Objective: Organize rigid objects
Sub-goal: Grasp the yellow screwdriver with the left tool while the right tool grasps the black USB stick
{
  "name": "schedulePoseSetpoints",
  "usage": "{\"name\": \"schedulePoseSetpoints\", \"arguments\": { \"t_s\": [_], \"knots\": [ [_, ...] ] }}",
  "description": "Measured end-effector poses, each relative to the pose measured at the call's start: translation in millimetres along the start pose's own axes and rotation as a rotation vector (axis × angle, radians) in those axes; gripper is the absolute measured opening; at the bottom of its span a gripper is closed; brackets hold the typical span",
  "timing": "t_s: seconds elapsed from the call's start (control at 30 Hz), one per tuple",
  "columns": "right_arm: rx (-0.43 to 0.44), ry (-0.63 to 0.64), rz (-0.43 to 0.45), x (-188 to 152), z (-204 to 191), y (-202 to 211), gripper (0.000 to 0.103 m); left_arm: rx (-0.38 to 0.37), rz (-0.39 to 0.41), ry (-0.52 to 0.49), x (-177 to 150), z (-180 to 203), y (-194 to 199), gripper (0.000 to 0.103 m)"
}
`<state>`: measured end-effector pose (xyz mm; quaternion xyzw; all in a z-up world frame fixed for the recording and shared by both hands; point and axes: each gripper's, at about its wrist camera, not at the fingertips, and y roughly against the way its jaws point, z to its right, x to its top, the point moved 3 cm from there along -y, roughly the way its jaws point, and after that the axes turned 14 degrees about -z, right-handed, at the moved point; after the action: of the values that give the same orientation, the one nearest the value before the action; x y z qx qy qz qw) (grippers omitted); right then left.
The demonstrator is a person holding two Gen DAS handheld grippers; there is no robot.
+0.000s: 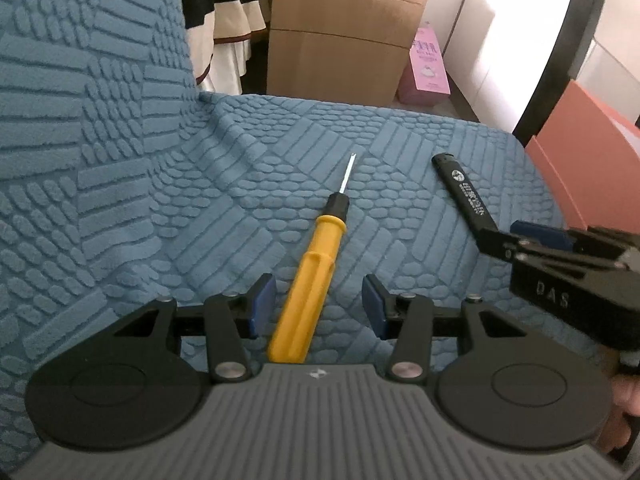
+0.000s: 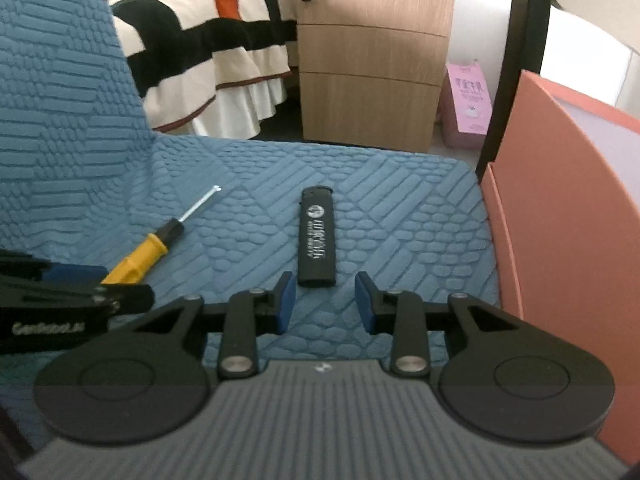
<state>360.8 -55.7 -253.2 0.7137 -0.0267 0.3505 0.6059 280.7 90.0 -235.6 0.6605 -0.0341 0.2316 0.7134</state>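
Note:
A yellow-handled screwdriver [image 1: 310, 276] lies on the blue textured seat cushion [image 1: 208, 200], its handle end between the open jaws of my left gripper [image 1: 318, 308]. It also shows in the right wrist view [image 2: 154, 246]. A black lighter [image 2: 316, 238] lies flat just ahead of my open right gripper [image 2: 325, 304], apart from the pads. In the left wrist view the lighter [image 1: 464, 192] lies to the right, with the right gripper's fingers [image 1: 536, 240] at its near end.
An orange box [image 2: 560, 216] stands against the cushion's right edge. Beyond the seat are a wooden drawer cabinet [image 2: 372, 60], a pink carton [image 2: 468, 104], a striped bed cover [image 2: 208, 40] and a black metal frame [image 2: 516, 64]. The blue backrest [image 2: 60, 100] rises at left.

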Motion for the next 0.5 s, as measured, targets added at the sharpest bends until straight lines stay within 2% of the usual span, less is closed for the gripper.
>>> {"name": "schedulePoseSetpoints", "arguments": {
  "t_s": [0.07,0.27,0.37,0.43,0.5],
  "knots": [
    [0.02,0.0,0.012,1,1,-1,0.031,0.017,0.003,-0.01,0,2,-1,0.054],
    [-0.024,0.069,0.027,5,-11,-7,0.026,0.051,0.013,-0.025,-3,9,-1,0.051],
    [-0.041,0.092,0.027,4,-14,-6,0.026,0.091,0.02,-0.025,-5,11,0,0.044],
    [-0.051,0.088,0.006,4,-13,-4,0.025,0.092,0.02,-0.025,-6,12,1,0.032],
    [-0.059,0.078,-0.005,2,-12,0,0.025,0.089,0.018,-0.018,-7,11,3,0.025]
  ]
}}
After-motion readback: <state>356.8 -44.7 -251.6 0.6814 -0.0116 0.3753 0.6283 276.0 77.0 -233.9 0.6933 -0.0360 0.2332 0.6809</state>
